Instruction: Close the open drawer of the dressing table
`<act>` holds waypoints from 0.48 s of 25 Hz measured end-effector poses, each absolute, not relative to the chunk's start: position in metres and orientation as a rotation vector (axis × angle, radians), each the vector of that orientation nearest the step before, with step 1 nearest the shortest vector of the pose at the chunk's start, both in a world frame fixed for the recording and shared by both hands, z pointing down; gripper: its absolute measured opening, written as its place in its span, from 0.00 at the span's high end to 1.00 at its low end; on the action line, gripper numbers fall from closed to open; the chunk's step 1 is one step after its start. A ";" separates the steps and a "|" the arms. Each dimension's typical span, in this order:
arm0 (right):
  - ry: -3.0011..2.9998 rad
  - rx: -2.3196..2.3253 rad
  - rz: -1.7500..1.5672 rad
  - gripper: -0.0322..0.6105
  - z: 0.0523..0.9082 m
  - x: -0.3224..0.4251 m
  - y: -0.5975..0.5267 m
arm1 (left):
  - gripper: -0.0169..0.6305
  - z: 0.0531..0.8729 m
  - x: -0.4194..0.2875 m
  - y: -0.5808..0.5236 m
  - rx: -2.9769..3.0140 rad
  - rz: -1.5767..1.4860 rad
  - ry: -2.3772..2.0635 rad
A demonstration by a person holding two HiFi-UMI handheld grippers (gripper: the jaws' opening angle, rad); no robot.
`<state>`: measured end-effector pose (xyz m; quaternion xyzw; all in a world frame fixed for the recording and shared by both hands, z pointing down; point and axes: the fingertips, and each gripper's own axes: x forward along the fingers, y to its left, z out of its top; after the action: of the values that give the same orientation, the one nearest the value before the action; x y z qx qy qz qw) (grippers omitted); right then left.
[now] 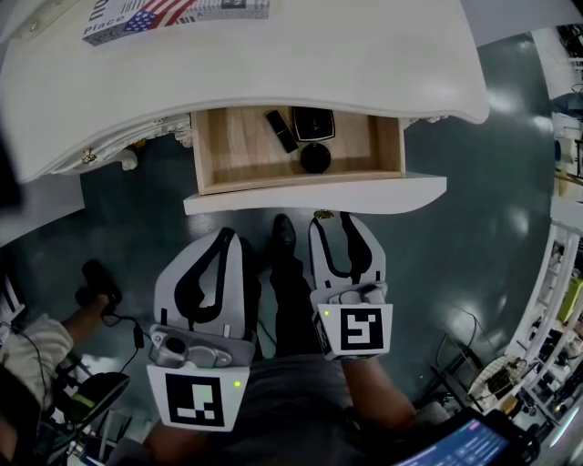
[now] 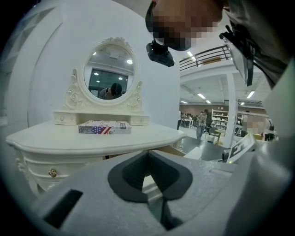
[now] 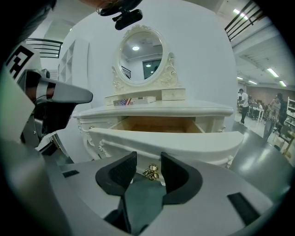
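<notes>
The white dressing table has its middle drawer pulled out, showing a wooden inside with a black tube, a black case and a round black item. A gold knob hangs on the drawer front. My right gripper is open, its two black pads either side of the gold knob with gaps showing. The drawer front fills the right gripper view just behind it. My left gripper is shut and empty, below the drawer's left half; its pads meet at the tips.
A flag-printed box lies on the table top below the oval mirror. The person's black shoe stands on the dark floor between the grippers. Another person's arm is at lower left; shelving lines the right.
</notes>
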<state>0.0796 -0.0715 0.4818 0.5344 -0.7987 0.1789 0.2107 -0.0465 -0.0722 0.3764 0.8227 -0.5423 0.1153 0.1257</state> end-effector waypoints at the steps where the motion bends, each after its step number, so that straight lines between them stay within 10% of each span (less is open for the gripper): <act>1: -2.219 1.488 0.496 0.71 0.481 0.079 -0.073 | 0.95 0.376 -0.047 -0.073 2.396 0.337 -1.580; 12: -2.214 1.471 0.481 0.71 0.483 0.075 -0.088 | 0.95 0.378 -0.054 -0.084 2.389 0.341 -1.595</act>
<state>0.0753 -0.0879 0.4835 0.5314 -0.7998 0.1738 0.2184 -0.0543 -0.0840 0.3784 0.8195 -0.5470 0.1171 0.1242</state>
